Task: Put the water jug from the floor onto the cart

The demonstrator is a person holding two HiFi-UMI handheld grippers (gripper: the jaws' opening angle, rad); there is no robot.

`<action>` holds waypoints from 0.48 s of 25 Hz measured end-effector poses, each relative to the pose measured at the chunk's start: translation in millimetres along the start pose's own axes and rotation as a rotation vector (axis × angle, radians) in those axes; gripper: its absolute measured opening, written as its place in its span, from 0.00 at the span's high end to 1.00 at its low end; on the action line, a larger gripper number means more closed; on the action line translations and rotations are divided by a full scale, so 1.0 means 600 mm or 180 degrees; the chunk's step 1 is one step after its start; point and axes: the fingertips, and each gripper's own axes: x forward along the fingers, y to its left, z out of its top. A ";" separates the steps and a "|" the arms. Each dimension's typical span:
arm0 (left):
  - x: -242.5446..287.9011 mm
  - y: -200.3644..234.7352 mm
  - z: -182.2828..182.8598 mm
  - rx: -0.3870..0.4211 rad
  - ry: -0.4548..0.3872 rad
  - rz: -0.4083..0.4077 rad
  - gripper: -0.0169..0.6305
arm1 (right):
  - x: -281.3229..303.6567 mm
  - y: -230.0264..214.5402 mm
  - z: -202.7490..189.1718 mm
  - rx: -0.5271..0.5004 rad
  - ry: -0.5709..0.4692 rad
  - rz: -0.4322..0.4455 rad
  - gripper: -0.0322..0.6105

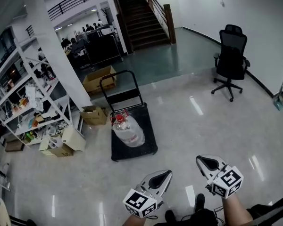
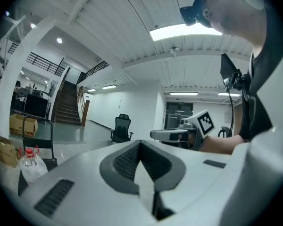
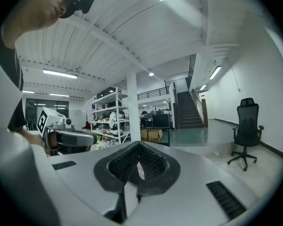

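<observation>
Grey-white plastic up close: L gripper [image 1: 169, 173] at bottom centre, jaws clenched tight, nothing between them. R gripper [image 1: 201, 160] is just beside it, jaws also pressed together and empty. Both point fwd over the glossy floor [image 1: 193, 121], well apart from the load. The person's shoe [image 1: 199, 201] shows between the forearms. Next out is the black cart [image 1: 132, 153], a flat deck w/ its handle [image 1: 118, 76] at the far end. Water jug [image 1: 128, 132] sits on the deck: clear, red cap on top, nearer the handle end. A small cardboard box [image 1: 94, 115] is just L of the cart, w/ a bigger one [image 1: 99, 79] behind. White shelving [image 1: 28, 102] is far L, an office chair [image 1: 231, 60] far R, stairs [image 1: 141, 18] at back.
</observation>
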 end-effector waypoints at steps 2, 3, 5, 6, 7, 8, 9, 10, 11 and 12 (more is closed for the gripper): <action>-0.020 -0.036 0.002 0.0018 -0.0021 -0.0034 0.97 | -0.042 0.025 0.002 -0.0017 -0.0024 -0.0029 0.95; -0.029 -0.054 0.005 0.0033 -0.0041 -0.0037 0.97 | -0.063 0.034 0.005 -0.0029 -0.0049 -0.0044 0.95; -0.049 -0.086 0.013 0.0048 -0.0098 -0.0005 0.97 | -0.102 0.050 0.011 -0.0052 -0.0114 -0.0069 0.95; -0.058 -0.103 0.016 0.0057 -0.0118 0.0015 0.97 | -0.121 0.058 0.013 -0.0061 -0.0146 -0.0072 0.95; -0.065 -0.122 0.017 0.0070 -0.0127 0.0029 0.97 | -0.142 0.064 0.013 -0.0070 -0.0172 -0.0068 0.95; -0.071 -0.144 0.015 0.0080 -0.0132 0.0042 0.97 | -0.165 0.069 0.010 -0.0079 -0.0194 -0.0059 0.95; -0.075 -0.169 0.012 0.0089 -0.0139 0.0057 0.97 | -0.190 0.074 0.005 -0.0086 -0.0217 -0.0043 0.95; -0.077 -0.196 0.007 0.0099 -0.0145 0.0074 0.97 | -0.218 0.078 0.000 -0.0092 -0.0243 -0.0021 0.95; -0.077 -0.223 0.001 0.0109 -0.0147 0.0096 0.97 | -0.248 0.081 -0.006 -0.0100 -0.0265 0.0004 0.95; -0.076 -0.249 -0.005 0.0108 -0.0141 0.0127 0.97 | -0.278 0.083 -0.012 -0.0110 -0.0274 0.0029 0.95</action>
